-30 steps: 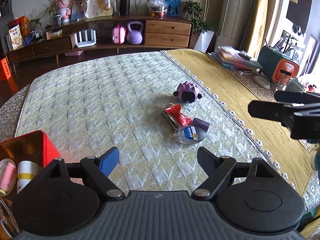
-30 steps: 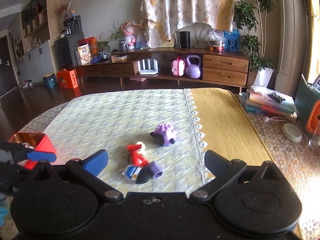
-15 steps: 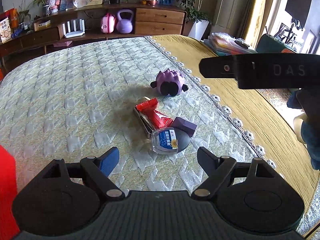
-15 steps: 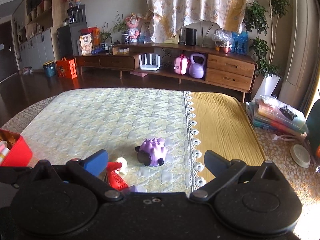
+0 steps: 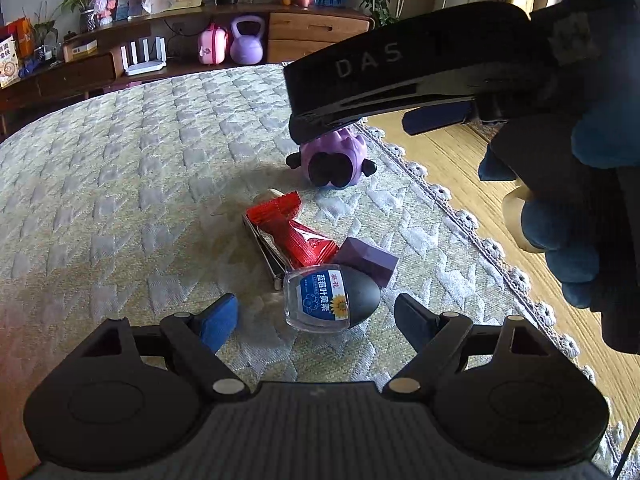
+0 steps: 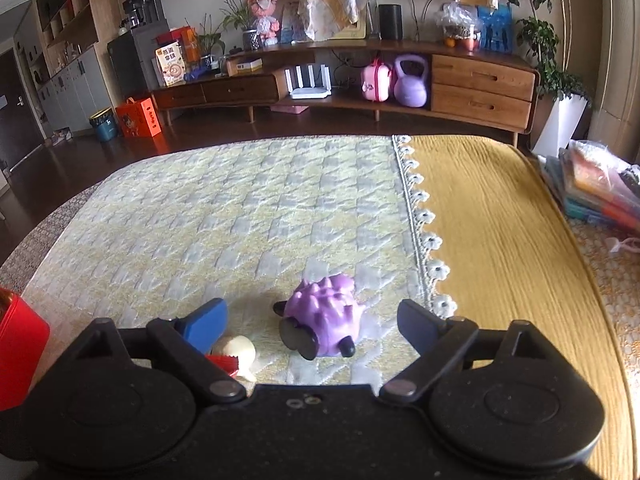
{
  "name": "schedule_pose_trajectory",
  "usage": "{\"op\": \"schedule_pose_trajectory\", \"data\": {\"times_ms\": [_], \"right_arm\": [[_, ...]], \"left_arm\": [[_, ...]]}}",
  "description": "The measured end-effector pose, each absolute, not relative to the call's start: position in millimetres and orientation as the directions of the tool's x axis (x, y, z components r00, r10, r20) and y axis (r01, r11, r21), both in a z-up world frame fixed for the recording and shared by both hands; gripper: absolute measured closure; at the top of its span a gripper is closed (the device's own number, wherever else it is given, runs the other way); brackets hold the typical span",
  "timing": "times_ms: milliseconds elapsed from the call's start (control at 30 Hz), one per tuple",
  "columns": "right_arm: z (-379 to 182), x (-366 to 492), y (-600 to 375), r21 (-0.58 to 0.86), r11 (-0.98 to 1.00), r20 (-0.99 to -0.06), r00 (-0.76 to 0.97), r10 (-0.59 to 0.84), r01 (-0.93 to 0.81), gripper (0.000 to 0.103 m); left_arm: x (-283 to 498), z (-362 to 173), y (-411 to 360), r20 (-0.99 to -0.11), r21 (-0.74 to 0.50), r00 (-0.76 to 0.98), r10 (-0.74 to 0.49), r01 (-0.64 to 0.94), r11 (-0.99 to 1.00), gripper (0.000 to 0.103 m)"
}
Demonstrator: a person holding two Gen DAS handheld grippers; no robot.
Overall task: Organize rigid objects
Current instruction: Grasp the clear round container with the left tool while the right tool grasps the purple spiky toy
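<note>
At the lower centre of the right wrist view, the spiky purple plastic hedgehog toy [image 6: 325, 322] lies on the quilted pale tablecloth [image 6: 240, 220] between the closing, empty right gripper [image 6: 314, 320]. The left gripper [image 5: 316, 318] gapes wide, empty, with the clear-capped black egg-shaped container [image 5: 332, 300] between its fingers.

A long curved wooden sideboard [image 6: 400, 92] is seen against the far wall; a lilac kettlebell [image 6: 410, 82] and a pink case [image 6: 375, 80] are kept beneath it, and a black cylindrical speaker [image 6: 389, 22] on top.
</note>
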State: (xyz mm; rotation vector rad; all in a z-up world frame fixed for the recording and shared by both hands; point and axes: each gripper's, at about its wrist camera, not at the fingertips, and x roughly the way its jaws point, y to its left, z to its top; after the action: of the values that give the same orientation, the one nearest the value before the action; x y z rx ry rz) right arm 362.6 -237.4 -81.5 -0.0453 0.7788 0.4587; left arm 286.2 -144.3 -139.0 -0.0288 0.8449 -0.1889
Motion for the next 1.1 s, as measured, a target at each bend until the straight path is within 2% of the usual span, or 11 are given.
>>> {"op": "schedule_pose_trajectory", "data": {"times_ms": [267,367,433,533,667,1100], "right_arm": [[-97.2,373.3,-229.8,0.136,0.904,-0.707,0.599,0.375,-0.405,0.023],[-102.2,376.3,-230.6,0.147,0.906,-0.713,0.593,0.374,-0.396,0.03],[-105.1,377.5,-229.0,0.152,0.907,-0.72,0.585,0.374,-0.392,0.033],[-106.8,378.4,-228.0,0.139,0.911,-0.721,0.591,0.362,-0.388,0.042],[-107.7,376.6,-228.5,0.123,0.918,-0.72,0.603,0.344,-0.377,0.052],[-91.6,355.0,-236.8,0.157,0.922,-0.695,0.623,0.358,-0.355,0.053]], "left_arm": [[287.6,-141.0,-149.1,-0.721,-0.076,0.671,-0.172,0.171,0.982,0.019],[285.0,-140.8,-149.6,-0.717,-0.064,0.678,-0.161,0.165,0.984,0.026],[283.0,-140.1,-150.5,-0.715,-0.051,0.682,-0.155,0.17,0.984,0.036],[280.2,-139.4,-152.7,-0.712,-0.035,0.684,-0.156,0.187,0.982,0.045],[277.6,-139.6,-154.3,-0.712,-0.026,0.685,-0.155,0.195,0.981,0.049],[271.8,-132.1,-141.5,-0.724,-0.06,0.669,-0.164,0.177,0.982,0.049]]}}
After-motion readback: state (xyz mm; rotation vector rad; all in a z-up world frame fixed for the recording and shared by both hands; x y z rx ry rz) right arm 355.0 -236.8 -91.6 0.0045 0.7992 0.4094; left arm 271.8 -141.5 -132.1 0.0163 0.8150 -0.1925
